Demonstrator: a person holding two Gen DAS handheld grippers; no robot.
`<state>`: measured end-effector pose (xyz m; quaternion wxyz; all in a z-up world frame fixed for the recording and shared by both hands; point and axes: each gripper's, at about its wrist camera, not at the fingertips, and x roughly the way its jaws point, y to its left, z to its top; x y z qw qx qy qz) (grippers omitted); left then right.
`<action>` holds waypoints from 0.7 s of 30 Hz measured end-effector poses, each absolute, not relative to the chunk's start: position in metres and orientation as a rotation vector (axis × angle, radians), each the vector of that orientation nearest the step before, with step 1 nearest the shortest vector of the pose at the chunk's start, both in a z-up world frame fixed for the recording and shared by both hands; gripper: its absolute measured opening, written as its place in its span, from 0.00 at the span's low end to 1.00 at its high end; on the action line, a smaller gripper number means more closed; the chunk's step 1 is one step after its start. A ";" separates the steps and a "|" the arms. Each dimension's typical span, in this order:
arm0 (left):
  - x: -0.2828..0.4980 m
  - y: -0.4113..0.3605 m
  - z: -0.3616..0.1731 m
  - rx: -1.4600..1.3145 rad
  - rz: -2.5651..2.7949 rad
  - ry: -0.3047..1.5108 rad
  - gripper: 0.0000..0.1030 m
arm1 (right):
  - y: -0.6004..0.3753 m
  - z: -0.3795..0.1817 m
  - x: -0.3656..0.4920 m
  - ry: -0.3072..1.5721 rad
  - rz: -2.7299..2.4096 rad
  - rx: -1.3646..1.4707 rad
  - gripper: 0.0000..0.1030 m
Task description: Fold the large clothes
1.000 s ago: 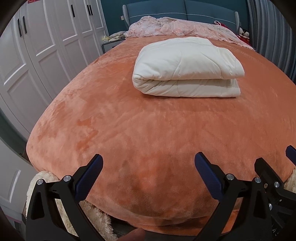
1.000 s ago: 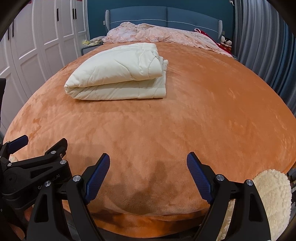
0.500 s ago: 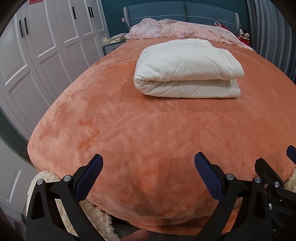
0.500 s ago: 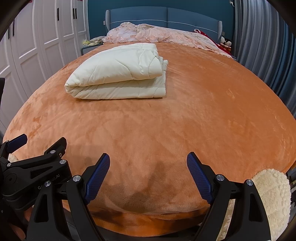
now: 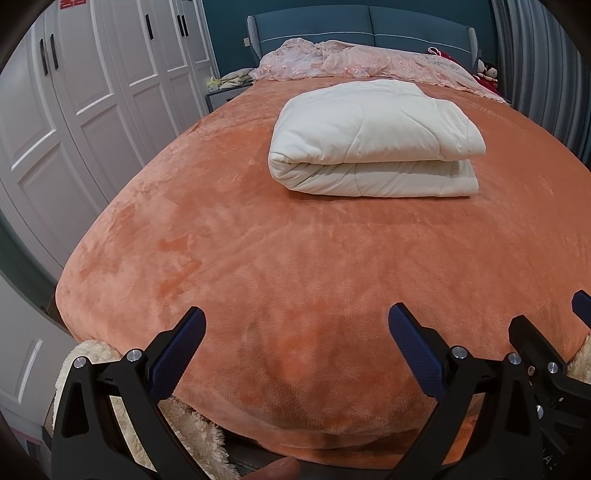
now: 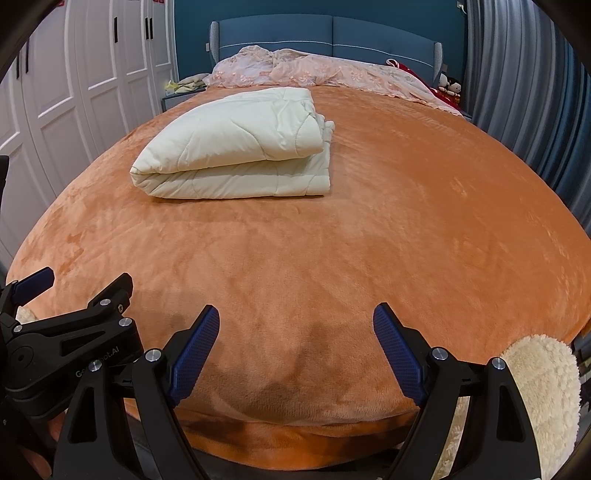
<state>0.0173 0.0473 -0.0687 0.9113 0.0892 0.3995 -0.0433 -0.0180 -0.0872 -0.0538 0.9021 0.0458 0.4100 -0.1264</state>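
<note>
Nearest, the left tongs (image 5: 295, 343) and the right tongs (image 6: 295, 339) hover side by side over the foot end of the bed, both spread wide with nothing between their blue-padded fingers (image 5: 177, 350). Just beneath and beside them, fluffy cream pile fabric (image 6: 539, 384) shows at the bed's lower edge. Ahead of both tongs stretches the orange plush bedspread (image 5: 295, 258), smooth and bare up to the folded cream-white quilted duvet (image 5: 373, 140), which lies well beyond the tongs, ahead of the left pair and ahead-left of the right pair. Farther still, a rumpled pink floral coverlet (image 6: 314, 70) lies against the blue upholstered headboard (image 6: 325, 33). White panelled wardrobe doors (image 5: 92, 92) stand far to the left.
</note>
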 end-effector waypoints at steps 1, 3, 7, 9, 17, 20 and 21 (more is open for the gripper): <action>0.017 0.047 -0.068 0.183 -0.089 0.823 0.94 | -0.088 -0.054 -0.018 0.847 -0.261 0.094 0.81; 0.017 0.048 -0.068 0.182 -0.089 0.823 0.94 | -0.087 -0.054 -0.018 0.847 -0.261 0.095 0.81; 0.016 0.048 -0.067 0.180 -0.087 0.817 0.94 | -0.085 -0.052 -0.021 0.842 -0.263 0.095 0.81; 0.016 0.048 -0.067 0.179 -0.085 0.815 0.94 | -0.086 -0.053 -0.020 0.843 -0.263 0.095 0.81; 0.015 0.048 -0.067 0.174 -0.085 0.815 0.94 | -0.087 -0.053 -0.020 0.842 -0.262 0.094 0.81; 0.015 0.048 -0.067 0.172 -0.083 0.812 0.94 | -0.088 -0.052 -0.020 0.842 -0.263 0.095 0.81; 0.014 0.047 -0.067 0.173 -0.082 0.809 0.94 | -0.088 -0.052 -0.021 0.842 -0.263 0.095 0.81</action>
